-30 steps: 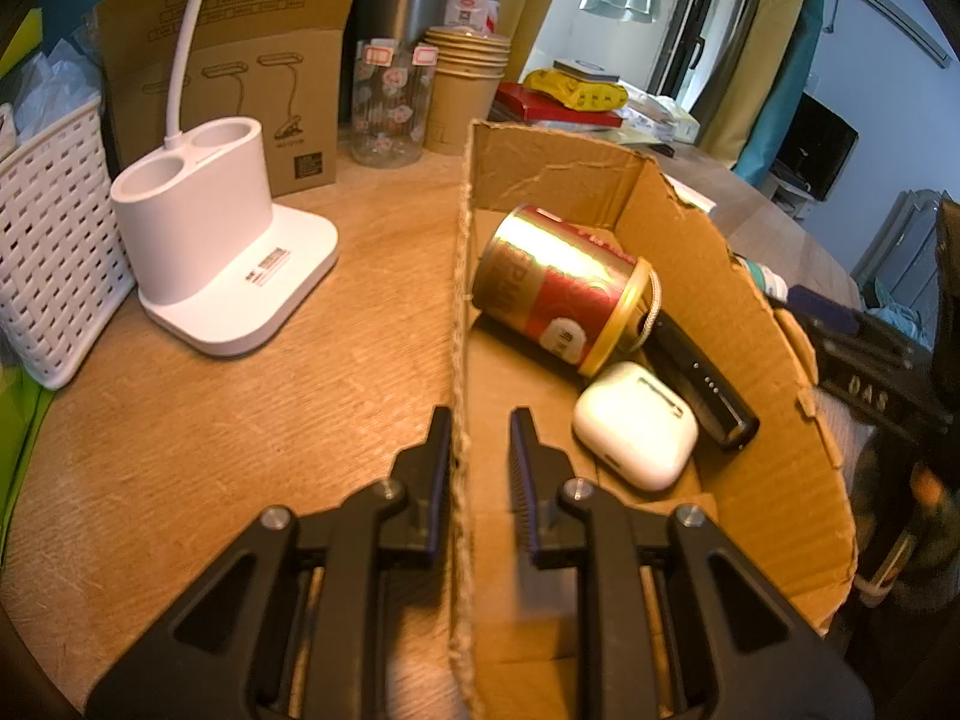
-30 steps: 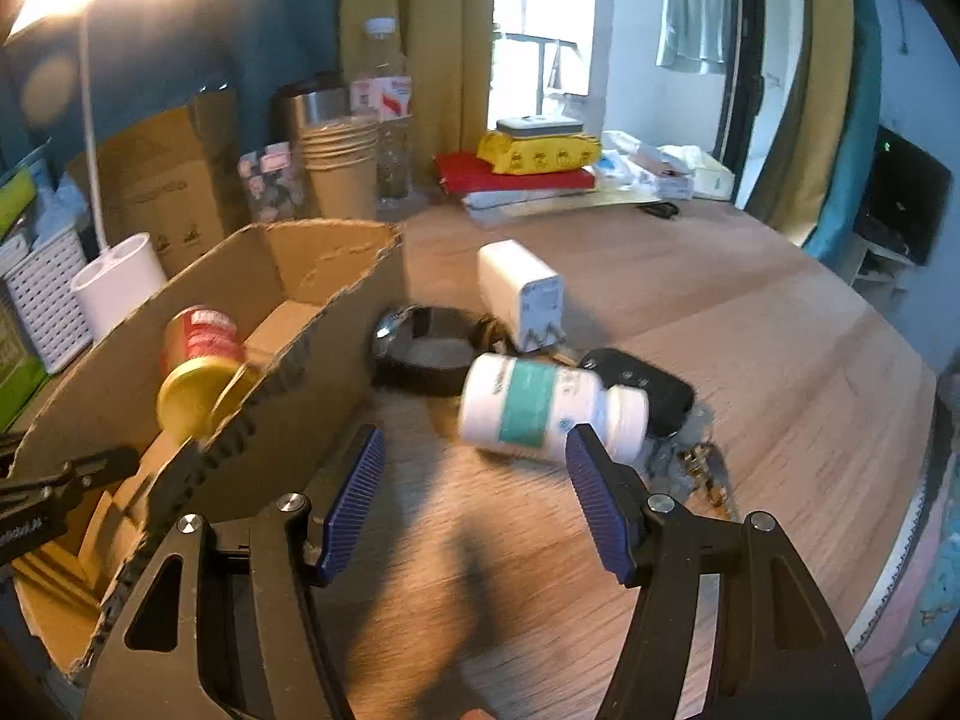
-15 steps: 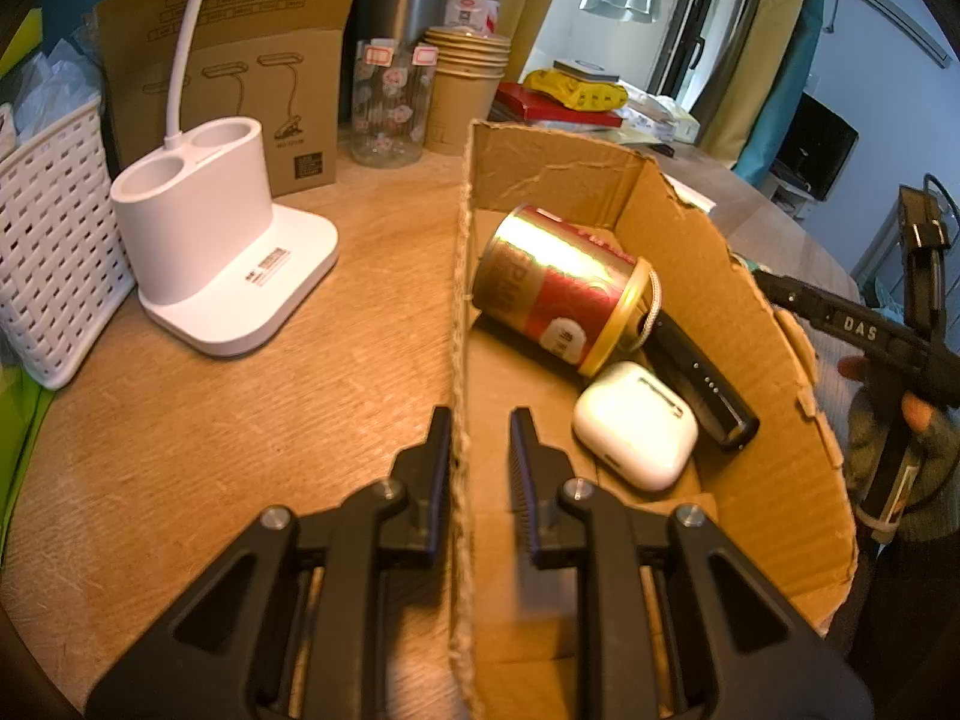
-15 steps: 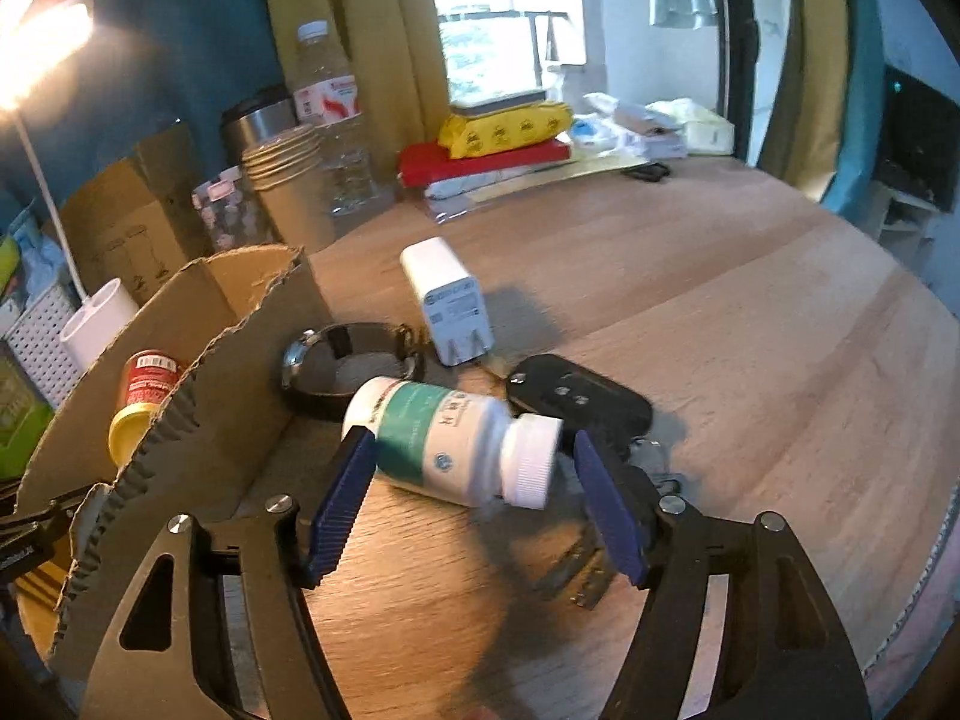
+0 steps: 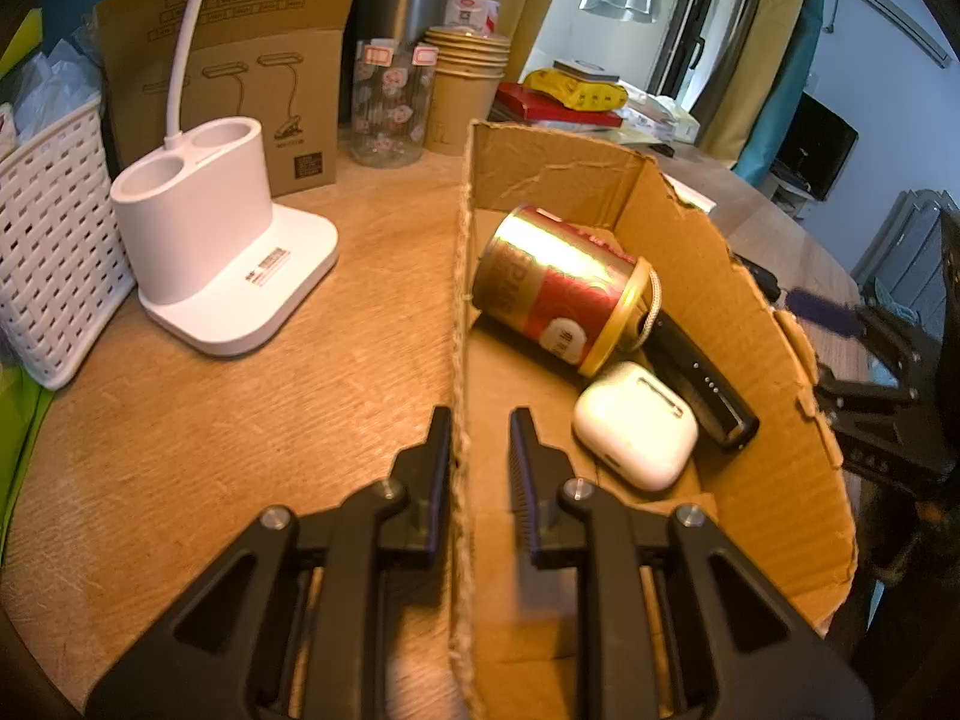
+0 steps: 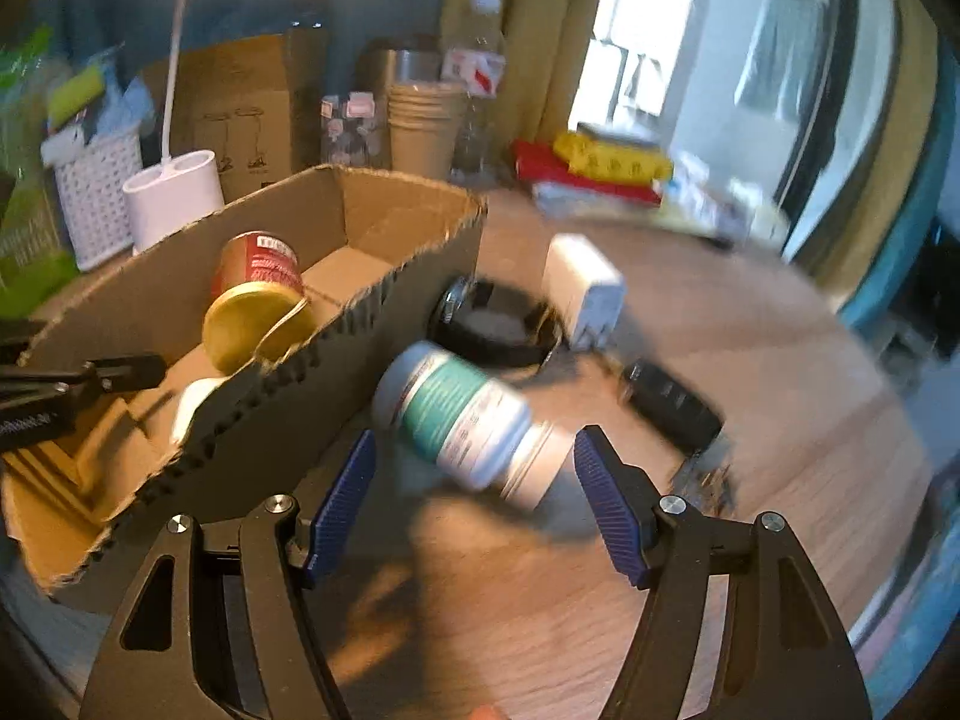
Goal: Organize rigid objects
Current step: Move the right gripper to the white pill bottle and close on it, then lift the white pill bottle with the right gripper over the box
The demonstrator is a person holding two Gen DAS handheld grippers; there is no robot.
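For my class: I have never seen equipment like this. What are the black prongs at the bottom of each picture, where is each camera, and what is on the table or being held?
Each picture comes from a camera on a hand-held gripper, looking along its two fingers. A person holds one per hand.

Left view: the left gripper is shut on the cardboard box wall. Inside lie a red and gold can, a white earbud case and a black stick-shaped device.

Right view: the right gripper is open around a white pill bottle lying on the wooden table, not gripping it. Beyond are a white charger and a black key fob.
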